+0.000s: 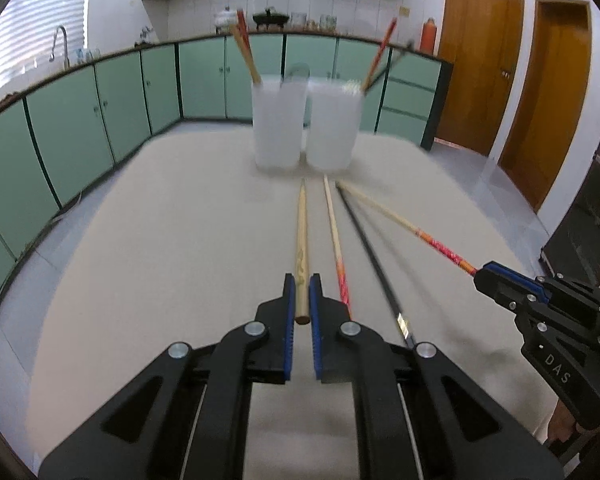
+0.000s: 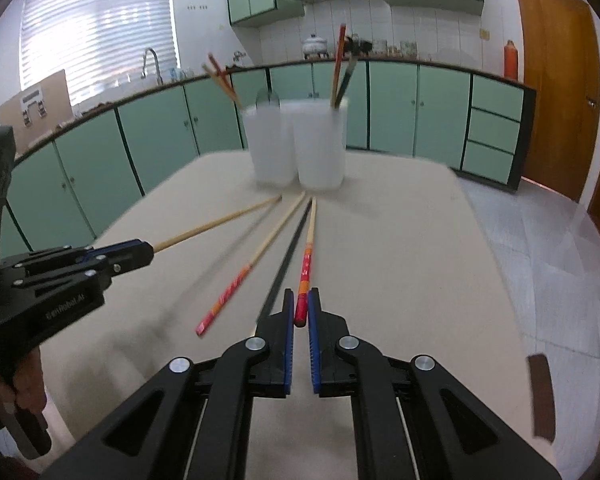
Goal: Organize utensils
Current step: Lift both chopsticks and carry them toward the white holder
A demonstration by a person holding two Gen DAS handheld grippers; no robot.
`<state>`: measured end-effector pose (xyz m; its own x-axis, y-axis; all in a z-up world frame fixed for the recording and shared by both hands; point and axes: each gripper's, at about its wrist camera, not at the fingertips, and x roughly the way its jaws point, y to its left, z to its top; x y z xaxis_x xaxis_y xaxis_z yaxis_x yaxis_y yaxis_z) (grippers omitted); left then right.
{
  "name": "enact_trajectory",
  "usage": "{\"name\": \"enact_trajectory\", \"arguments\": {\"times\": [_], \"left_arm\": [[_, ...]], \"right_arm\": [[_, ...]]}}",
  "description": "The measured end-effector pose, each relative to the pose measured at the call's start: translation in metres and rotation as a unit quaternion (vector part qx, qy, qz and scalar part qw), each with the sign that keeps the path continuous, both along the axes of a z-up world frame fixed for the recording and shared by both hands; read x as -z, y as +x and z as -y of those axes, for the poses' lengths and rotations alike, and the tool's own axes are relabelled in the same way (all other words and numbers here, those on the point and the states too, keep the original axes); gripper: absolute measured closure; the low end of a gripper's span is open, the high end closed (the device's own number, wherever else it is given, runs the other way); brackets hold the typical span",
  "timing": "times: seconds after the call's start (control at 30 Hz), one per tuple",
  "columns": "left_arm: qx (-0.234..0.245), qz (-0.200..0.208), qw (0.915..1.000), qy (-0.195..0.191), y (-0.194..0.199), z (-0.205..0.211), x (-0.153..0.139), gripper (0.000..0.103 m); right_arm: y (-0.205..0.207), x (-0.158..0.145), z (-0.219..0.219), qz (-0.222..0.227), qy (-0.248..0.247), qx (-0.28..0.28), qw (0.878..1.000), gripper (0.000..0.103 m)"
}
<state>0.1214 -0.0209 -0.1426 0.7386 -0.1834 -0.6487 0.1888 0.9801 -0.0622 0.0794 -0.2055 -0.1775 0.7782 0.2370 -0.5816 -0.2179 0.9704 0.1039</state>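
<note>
My left gripper (image 1: 302,280) is shut on the thick end of a plain wooden chopstick (image 1: 301,232), which points toward two white plastic cups (image 1: 278,124) at the table's far end. My right gripper (image 2: 301,294) is shut on a red-and-orange-handled chopstick (image 2: 308,248); it also shows in the left wrist view (image 1: 482,274). A second red-handled chopstick (image 1: 336,236) and a black chopstick (image 1: 374,256) lie on the table between them. Both cups hold a few chopsticks (image 2: 338,68) standing up.
The beige table (image 1: 160,240) ends just behind the cups. Green kitchen cabinets (image 1: 80,112) line the left and back walls. Wooden doors (image 1: 480,64) stand at the right. The left gripper also shows in the right wrist view (image 2: 148,252).
</note>
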Motion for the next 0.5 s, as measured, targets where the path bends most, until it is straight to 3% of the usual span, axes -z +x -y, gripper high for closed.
{"name": "enact_trajectory", "arguments": {"times": [0.27, 0.5], "left_arm": [[0.002, 0.075, 0.9972, -0.004, 0.001, -0.003, -0.062, 0.097], [0.014, 0.104, 0.9943, -0.021, 0.006, -0.004, -0.093, 0.097]], "right_arm": [[0.007, -0.057, 0.017, 0.060, 0.018, -0.006, 0.998, 0.097], [0.018, -0.095, 0.024, 0.085, 0.029, -0.009, 0.996, 0.097]]}}
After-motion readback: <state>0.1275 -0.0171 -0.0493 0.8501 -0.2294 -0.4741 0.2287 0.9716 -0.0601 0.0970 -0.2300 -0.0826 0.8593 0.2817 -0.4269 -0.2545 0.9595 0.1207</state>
